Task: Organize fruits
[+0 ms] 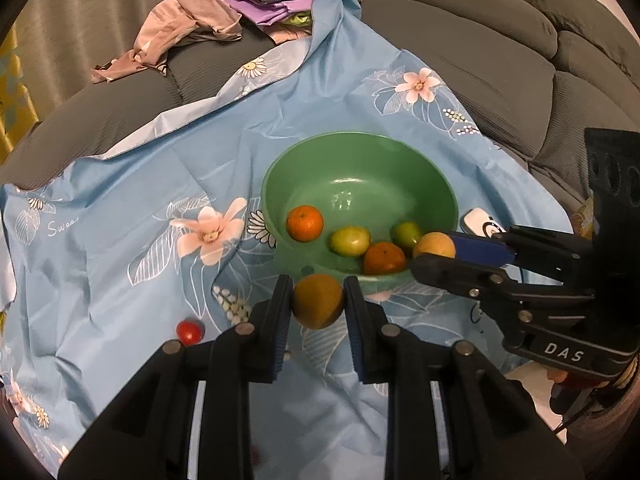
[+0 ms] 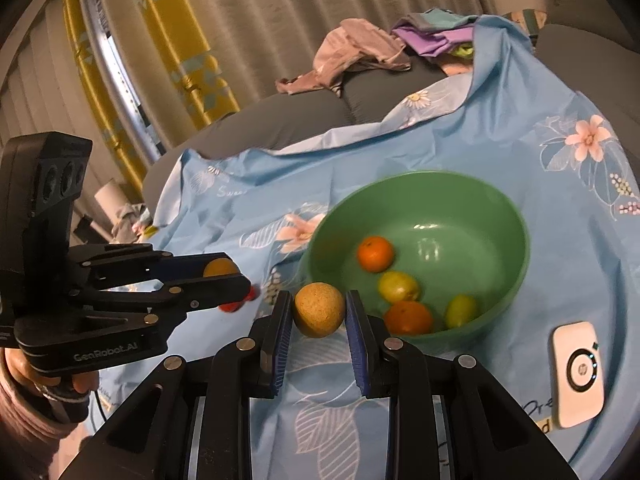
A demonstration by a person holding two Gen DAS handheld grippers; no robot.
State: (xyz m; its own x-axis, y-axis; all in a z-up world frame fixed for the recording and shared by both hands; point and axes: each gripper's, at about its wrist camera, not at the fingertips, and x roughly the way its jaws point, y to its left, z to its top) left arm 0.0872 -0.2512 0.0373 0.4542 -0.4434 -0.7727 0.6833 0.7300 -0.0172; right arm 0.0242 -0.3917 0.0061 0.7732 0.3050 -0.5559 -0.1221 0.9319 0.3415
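A green bowl [image 1: 360, 160] [image 2: 420, 196] sits on a blue floral cloth and holds two oranges [image 1: 305, 223] [image 1: 384, 259] and two green-yellow fruits [image 1: 350, 241] [image 1: 406, 234]. My left gripper [image 1: 318, 300] is shut on a yellow-orange fruit [image 1: 318, 300] just in front of the bowl's near rim; it also shows in the right wrist view [image 2: 220, 270]. My right gripper [image 2: 319, 310] is shut on a pale yellow fruit [image 2: 319, 310] beside the bowl's near-left rim; it also shows in the left wrist view [image 1: 434, 246]. A red tomato [image 1: 190, 332] lies on the cloth at the left.
The blue cloth [image 1: 120, 240] covers a grey sofa [image 1: 500, 60]. A white HP device [image 2: 578, 374] lies on the cloth right of the bowl. A pile of clothes [image 1: 224, 20] sits at the back. Curtains hang behind.
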